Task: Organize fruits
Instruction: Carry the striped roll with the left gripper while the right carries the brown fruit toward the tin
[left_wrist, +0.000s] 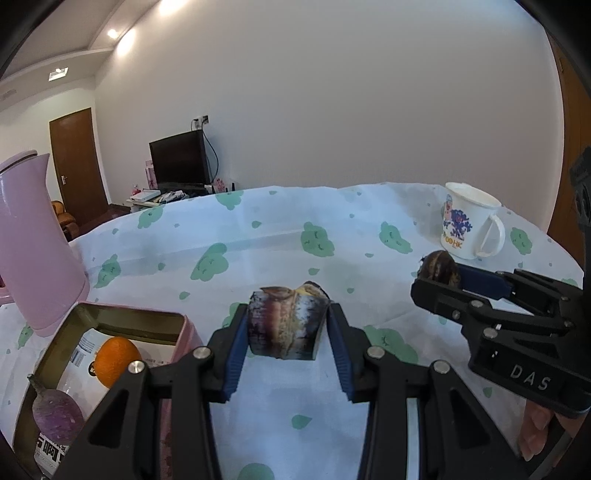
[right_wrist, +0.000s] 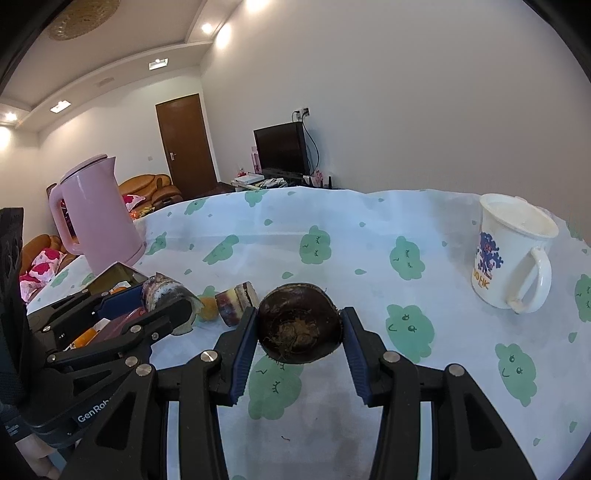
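While clamped, purple-brown sugarcane chunk (left_wrist: 288, 325), round dark water chestnut (right_wrist: 299, 328)

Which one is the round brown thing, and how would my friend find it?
Start at the white mug on the cloud-patterned tablecloth. Nearer the camera, the right gripper clamps the water chestnut. It is dark, glossy and round, unlike the striped purple sugarcane piece in the left gripper.

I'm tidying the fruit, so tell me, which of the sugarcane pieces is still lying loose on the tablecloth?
The short sugarcane piece beside the small orange fruit. It lies free on the tablecloth, while the other sugarcane chunk is clamped in the left gripper.
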